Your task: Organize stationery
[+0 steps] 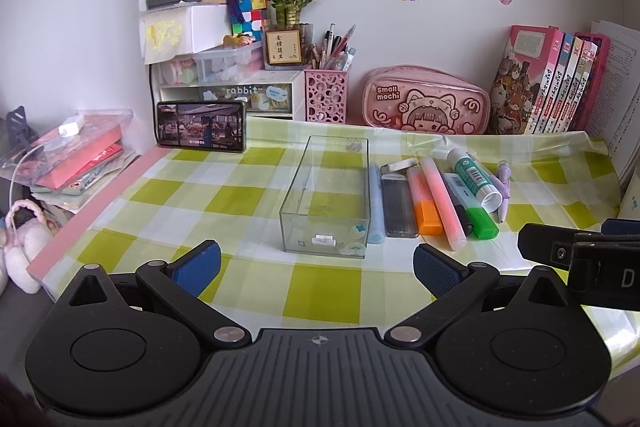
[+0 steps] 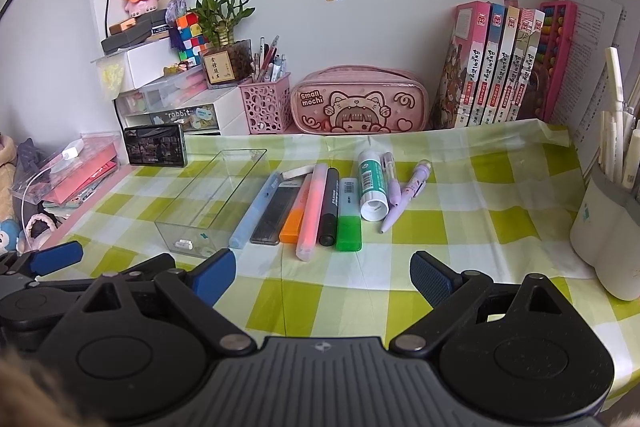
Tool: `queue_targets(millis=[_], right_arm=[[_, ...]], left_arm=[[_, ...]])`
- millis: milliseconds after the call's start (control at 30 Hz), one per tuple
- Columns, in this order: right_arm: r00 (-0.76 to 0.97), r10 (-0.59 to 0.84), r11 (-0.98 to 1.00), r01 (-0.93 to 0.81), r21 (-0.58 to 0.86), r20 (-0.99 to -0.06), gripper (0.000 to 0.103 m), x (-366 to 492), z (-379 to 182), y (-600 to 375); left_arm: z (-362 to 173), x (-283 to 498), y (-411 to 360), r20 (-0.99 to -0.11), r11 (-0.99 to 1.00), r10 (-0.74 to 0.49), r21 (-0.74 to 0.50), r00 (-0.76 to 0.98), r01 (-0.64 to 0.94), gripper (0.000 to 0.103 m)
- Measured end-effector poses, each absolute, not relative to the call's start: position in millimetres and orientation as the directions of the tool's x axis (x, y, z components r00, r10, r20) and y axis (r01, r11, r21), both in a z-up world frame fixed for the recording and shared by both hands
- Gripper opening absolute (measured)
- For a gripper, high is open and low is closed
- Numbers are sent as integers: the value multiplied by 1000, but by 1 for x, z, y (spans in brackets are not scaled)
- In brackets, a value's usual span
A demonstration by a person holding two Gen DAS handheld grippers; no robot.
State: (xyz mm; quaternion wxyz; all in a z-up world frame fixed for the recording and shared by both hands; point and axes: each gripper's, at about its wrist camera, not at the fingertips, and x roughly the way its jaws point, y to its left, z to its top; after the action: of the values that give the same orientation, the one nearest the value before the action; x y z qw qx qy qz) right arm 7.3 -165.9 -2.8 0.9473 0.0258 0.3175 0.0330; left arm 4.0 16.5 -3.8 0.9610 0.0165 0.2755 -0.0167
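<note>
Stationery (image 2: 320, 203) was laid out at three o'clock of the clear box (image 1: 328, 195); left gripper (image 1: 318, 267) and right gripper (image 2: 322, 273) were held released, empty.

Left tongs (image 1: 317, 269) and right tongs (image 2: 323, 277) side by side, jaws wide apart, empty.

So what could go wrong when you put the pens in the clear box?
The pens lie packed side by side, so grabbing one may knock its neighbours. The glue stick is round and rests partly on them; it might roll. The clear box looks light, so a bump from the right gripper could slide it.
</note>
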Motion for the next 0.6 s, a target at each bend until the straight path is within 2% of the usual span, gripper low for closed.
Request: queue_targets(millis=[600], right_arm=[[793,91,995,-50,84,-603,73,11,-5,-167]], left_arm=[[-5,5,15,-527,999,-20,25,850,39,98]])
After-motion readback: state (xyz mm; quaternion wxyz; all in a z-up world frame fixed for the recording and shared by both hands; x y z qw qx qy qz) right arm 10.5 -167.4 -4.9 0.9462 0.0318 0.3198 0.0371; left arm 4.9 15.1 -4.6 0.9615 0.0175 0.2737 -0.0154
